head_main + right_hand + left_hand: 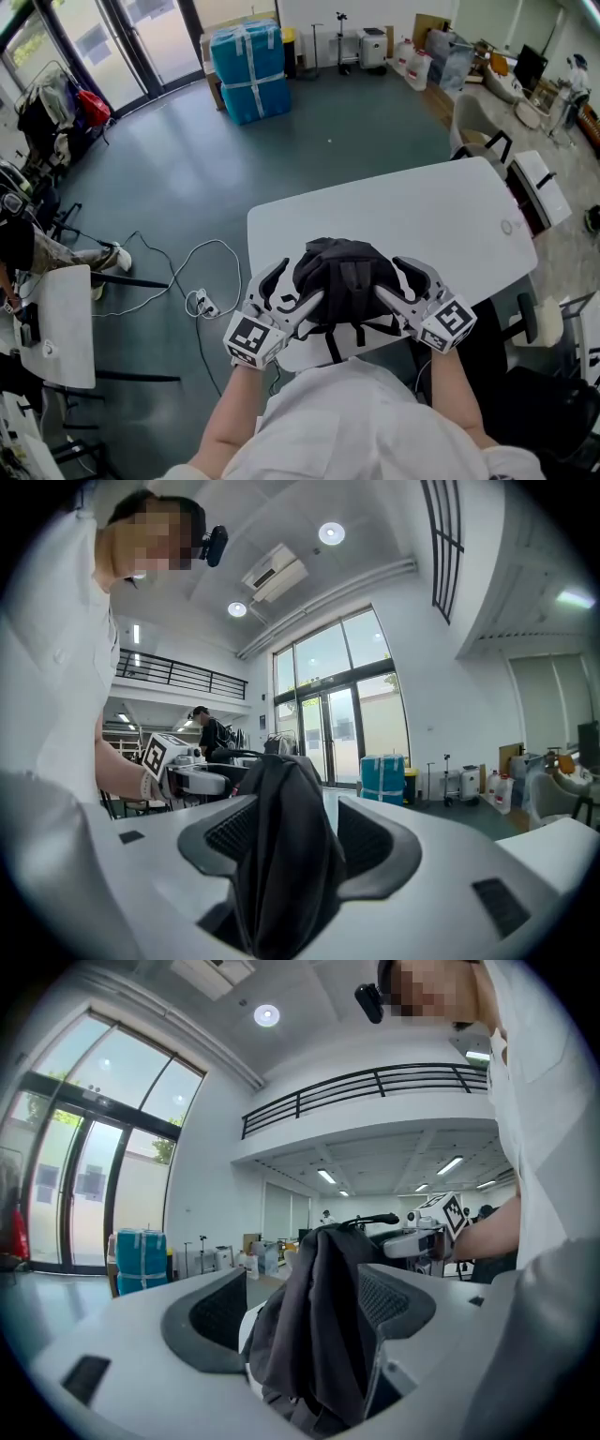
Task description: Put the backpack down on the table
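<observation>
Backpack between left tongs, right tongs

the backpack sat on the near edge of the table, right before the person. the left gripper lay at its left side and the right gripper at its right, each with a fold of the backpack between jaws that stood apart. on the floor left of the table a cable lay beside a smaller table. a wrapped stack of boxes stood far behind the table, to the left.
</observation>
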Demonstrator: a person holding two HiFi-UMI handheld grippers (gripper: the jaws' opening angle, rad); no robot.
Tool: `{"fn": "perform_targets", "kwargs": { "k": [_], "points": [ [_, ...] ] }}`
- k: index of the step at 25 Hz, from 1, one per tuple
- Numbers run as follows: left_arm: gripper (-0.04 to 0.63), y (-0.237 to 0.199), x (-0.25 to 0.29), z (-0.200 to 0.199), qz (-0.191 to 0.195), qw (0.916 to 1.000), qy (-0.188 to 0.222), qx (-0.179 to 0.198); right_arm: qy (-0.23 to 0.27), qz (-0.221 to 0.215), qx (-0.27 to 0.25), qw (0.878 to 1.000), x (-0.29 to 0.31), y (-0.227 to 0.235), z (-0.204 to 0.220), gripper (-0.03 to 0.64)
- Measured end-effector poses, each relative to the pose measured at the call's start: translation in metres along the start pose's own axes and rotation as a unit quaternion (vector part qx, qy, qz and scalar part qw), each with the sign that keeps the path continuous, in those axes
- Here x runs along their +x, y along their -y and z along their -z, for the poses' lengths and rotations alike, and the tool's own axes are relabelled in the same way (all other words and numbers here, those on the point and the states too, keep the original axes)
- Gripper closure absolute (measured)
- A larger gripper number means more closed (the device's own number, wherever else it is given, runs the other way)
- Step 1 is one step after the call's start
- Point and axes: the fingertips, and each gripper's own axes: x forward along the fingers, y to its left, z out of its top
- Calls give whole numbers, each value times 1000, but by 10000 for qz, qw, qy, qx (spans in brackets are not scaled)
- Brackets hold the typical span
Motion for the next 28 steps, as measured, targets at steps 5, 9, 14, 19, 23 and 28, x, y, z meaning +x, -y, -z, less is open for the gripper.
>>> {"fn": "perform_targets", "kwargs": {
  "k": [5, 9, 14, 19, 23, 28],
  "points": [
    [218, -19, -21, -2, -452, 9989, 80, -41, 110, 298, 22, 9995, -13, 10, -4, 375],
    [312, -33, -38, -10, -927, 9954, 245, -29, 268, 661, 8, 9975, -29, 20, -11, 438],
    [463, -46, -50, -16, -1383, 9897, 349, 77, 404, 1065, -28, 9935, -42, 33, -17, 506],
    [509, -49, -51, -17, -1556, 9871, 377, 75, 483, 1403, -54, 9889, -50, 43, -19, 572],
    [512, -49, -51, -18, -1590, 9865, 375, 76, 413, 1564, -100, 9868, -55, 47, -18, 597],
    [517, -50, -52, -20, -1604, 9863, 365, 90, 251, 1659, -271, 9855, -54, 49, -18, 600]
  ]
}}
